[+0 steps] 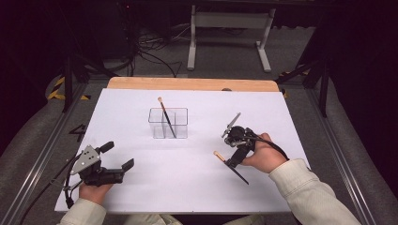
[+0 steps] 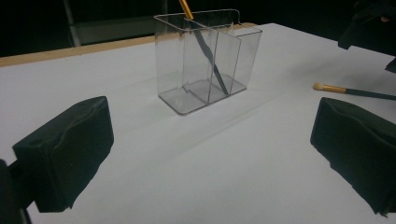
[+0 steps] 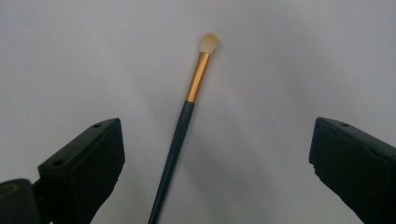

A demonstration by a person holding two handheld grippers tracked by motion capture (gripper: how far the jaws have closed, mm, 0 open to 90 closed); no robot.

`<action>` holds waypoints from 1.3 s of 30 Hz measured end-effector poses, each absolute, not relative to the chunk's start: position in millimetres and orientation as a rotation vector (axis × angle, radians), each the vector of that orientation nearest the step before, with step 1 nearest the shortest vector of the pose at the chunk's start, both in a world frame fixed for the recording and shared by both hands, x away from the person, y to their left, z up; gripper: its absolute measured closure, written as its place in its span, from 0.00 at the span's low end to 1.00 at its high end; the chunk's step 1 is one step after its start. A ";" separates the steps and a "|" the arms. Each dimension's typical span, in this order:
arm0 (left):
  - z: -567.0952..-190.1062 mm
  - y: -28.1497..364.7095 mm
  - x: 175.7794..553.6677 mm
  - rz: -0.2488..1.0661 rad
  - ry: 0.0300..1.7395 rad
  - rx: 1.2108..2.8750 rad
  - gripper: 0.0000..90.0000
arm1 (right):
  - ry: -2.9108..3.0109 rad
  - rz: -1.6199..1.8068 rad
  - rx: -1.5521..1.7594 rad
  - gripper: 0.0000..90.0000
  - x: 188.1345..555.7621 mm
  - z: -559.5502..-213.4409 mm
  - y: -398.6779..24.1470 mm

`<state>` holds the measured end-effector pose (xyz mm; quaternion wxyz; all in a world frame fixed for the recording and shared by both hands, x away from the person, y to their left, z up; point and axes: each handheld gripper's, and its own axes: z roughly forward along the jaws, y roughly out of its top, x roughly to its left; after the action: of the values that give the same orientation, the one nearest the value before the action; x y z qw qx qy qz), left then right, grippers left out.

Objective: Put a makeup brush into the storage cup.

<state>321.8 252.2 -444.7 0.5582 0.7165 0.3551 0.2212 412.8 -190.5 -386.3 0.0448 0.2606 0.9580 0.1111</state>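
A clear divided organizer (image 1: 180, 117) (image 2: 205, 60) stands mid-table on the white sheet. One dark-handled makeup brush (image 1: 165, 117) (image 2: 212, 58) leans in it, tip up. A second brush (image 1: 231, 165) (image 2: 355, 92) (image 3: 187, 121), with a gold ferrule and pale tip, lies flat on the sheet at the right. My right gripper (image 1: 234, 147) (image 3: 217, 172) hangs open just above this brush, jaws on either side of its handle without touching it. My left gripper (image 1: 117, 155) (image 2: 212, 158) is open and empty at the front left, facing the organizer.
The white sheet (image 1: 197, 187) covers most of the table, with a wooden edge (image 1: 187, 84) at the back. Metal rails run along both sides. Cables and a white stand's legs (image 1: 230, 42) lie on the floor beyond the table.
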 end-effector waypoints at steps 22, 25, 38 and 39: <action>-444.7 252.3 322.2 0.526 0.838 1.694 0.00 | 2.993 0.188 0.777 0.30 409.3 -409.2 -185.5; -444.9 252.0 322.3 0.528 0.841 1.695 0.00 | 3.004 0.173 0.783 0.37 408.3 -411.5 -184.4; -445.2 251.8 322.4 0.524 0.841 1.698 0.00 | 3.029 0.054 0.766 0.72 406.4 -419.2 -177.5; -445.2 251.7 322.4 0.525 0.841 1.701 0.00 | 3.024 0.050 0.765 0.74 406.5 -419.2 -177.5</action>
<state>322.4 251.7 -445.2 0.5533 0.7197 0.3557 0.2221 406.5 -177.5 -419.2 0.0111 0.2452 0.9693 0.0161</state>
